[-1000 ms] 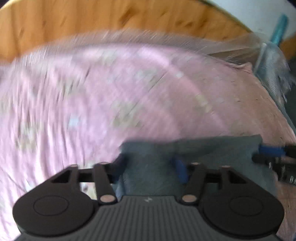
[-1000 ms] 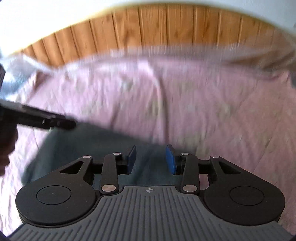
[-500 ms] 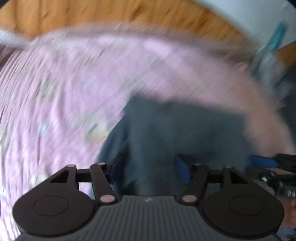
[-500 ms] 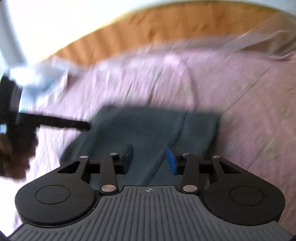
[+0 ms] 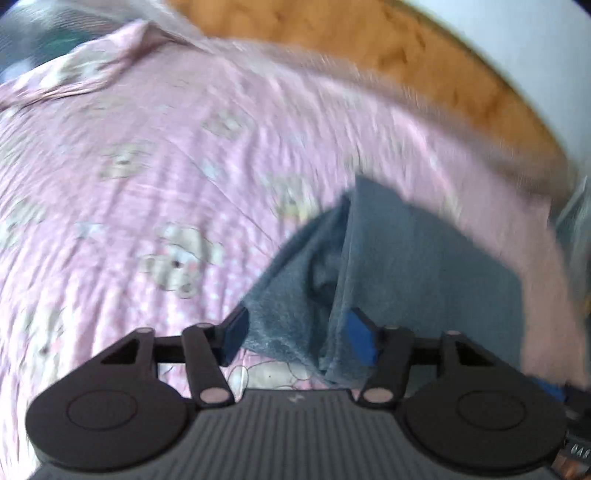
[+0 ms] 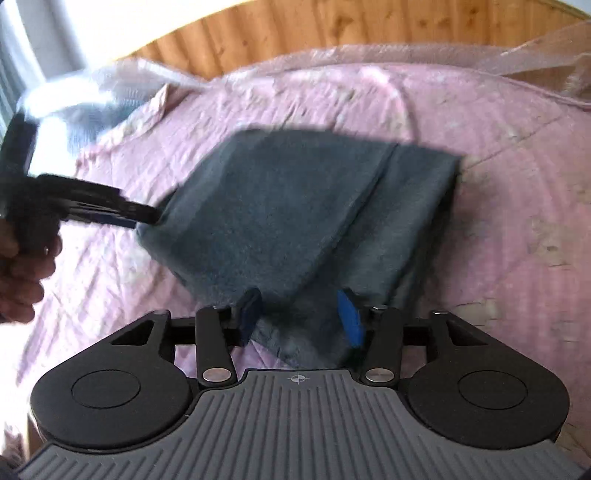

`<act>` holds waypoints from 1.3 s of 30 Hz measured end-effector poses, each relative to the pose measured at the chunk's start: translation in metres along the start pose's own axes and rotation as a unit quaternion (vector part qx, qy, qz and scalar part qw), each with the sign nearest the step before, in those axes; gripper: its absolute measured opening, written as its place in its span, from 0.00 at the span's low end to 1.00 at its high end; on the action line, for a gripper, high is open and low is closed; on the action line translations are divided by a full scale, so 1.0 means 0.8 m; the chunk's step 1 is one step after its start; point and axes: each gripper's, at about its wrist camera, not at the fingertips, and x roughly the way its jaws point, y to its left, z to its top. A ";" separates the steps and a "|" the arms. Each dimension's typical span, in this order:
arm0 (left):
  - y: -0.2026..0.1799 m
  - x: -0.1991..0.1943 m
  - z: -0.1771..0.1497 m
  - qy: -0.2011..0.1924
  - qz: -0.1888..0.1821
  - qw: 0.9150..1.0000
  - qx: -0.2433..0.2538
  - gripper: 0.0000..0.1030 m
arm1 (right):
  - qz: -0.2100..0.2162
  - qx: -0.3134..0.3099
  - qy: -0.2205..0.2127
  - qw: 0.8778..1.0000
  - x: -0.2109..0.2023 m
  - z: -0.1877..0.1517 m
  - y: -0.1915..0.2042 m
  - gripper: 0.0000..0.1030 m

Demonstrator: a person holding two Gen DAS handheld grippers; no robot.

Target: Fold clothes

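Left wrist view: left gripper (image 5: 299,332) low over a pink bear-print bedsheet (image 5: 147,177), jaws spread wide, blue pads (image 5: 362,339) well apart and pinching nothing. Between and beyond the pads, a dark grey garment (image 5: 424,266) lying on the sheet, folded into layers, with a lengthwise fold edge running away from the right-hand pad and a looser flap opening toward the left-hand pad. Near corner of the garment just ahead of the gripper body, bare sheet showing beneath it. Along the far edge of the bed, a wooden headboard (image 5: 424,66), much blurred. At the lower right margin, a dark fragment of another tool, too cropped to identify. Right wrist view: right gripper (image 6: 300,315) likewise with jaws spread, pads either side of the garment's near corner without closing on it. Garment (image 6: 295,206) spread across the middle of the sheet (image 6: 498,147), a seam or fold line slanting from upper right down toward the pads. At the garment's left corner, tip of the left gripper (image 6: 147,218), held by a hand (image 6: 22,266) at the left margin; contact with the cloth likely, grip not discernible from this side. Behind the bed, wooden panelling (image 6: 332,29) and translucent netting (image 6: 535,59) draped along the mattress edge.
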 end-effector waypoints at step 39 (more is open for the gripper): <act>0.019 0.061 -0.006 0.014 -0.148 0.978 -0.145 0.66 | 0.084 0.477 -0.055 0.873 0.051 -0.086 -0.112 0.79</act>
